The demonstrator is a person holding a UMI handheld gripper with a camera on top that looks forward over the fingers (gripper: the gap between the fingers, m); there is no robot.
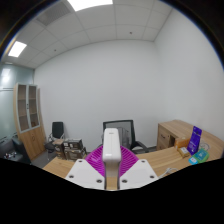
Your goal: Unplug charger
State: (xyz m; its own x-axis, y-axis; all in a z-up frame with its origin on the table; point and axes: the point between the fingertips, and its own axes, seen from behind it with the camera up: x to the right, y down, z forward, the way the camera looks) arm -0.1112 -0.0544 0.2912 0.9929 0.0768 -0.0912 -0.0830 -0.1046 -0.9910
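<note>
A white charger block (111, 142) stands upright between my fingers, and both magenta pads (96, 162) press on its sides. My gripper (112, 156) is shut on it and holds it up in the air, above a wooden table top (58, 168). No socket or power strip shows in the view, and I see no cable on the charger.
A black office chair (119, 130) stands beyond the fingers against the white wall. A wooden desk (178, 133) with a purple box (195, 141) is at the right. A wooden shelf unit (28, 108) and another chair (57, 130) are at the left.
</note>
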